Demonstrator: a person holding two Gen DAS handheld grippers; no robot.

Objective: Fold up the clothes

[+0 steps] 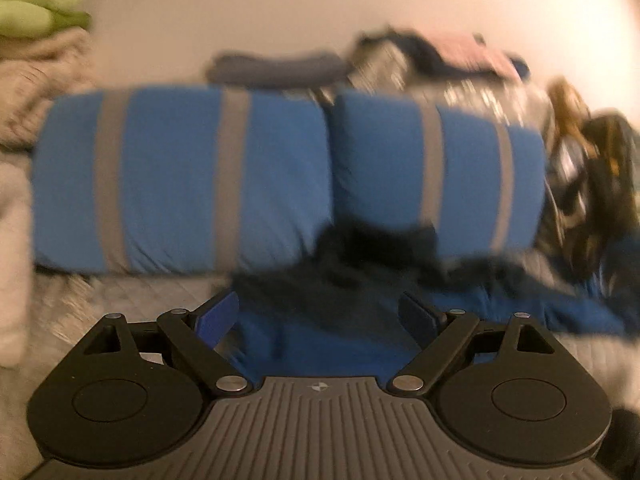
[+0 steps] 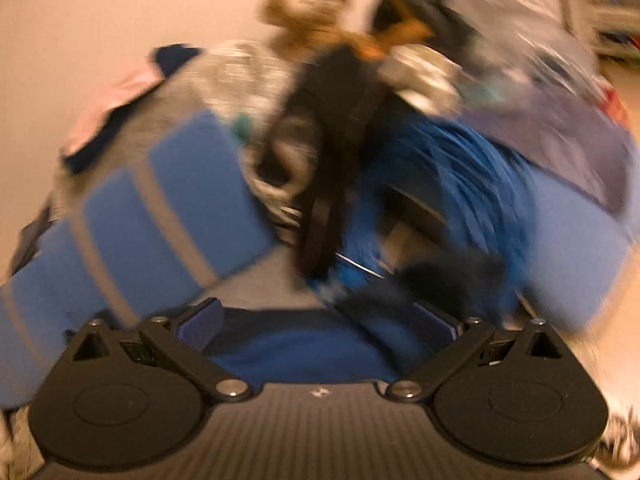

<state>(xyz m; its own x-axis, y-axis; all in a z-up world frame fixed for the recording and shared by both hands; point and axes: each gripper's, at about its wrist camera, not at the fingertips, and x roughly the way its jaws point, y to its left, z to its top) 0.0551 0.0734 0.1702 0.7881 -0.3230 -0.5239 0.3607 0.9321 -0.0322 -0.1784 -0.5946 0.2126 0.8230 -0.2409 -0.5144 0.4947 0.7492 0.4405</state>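
Both wide-spread, each hand-held gripper (image 1: 320, 314) (image 2: 318, 326) hovers over blue cloth (image 1: 320, 344) (image 2: 296, 354); no legible writing.

Both tools are spread wide, the left tool (image 1: 320, 312) level with its blue-padded fingers (image 1: 216, 314) angled outward from the black linkage arms, and the right tool (image 2: 320, 322) tilted in a blurred view, its own blue-padded fingers (image 2: 200, 322) likewise parted, neither visibly clamping anything.
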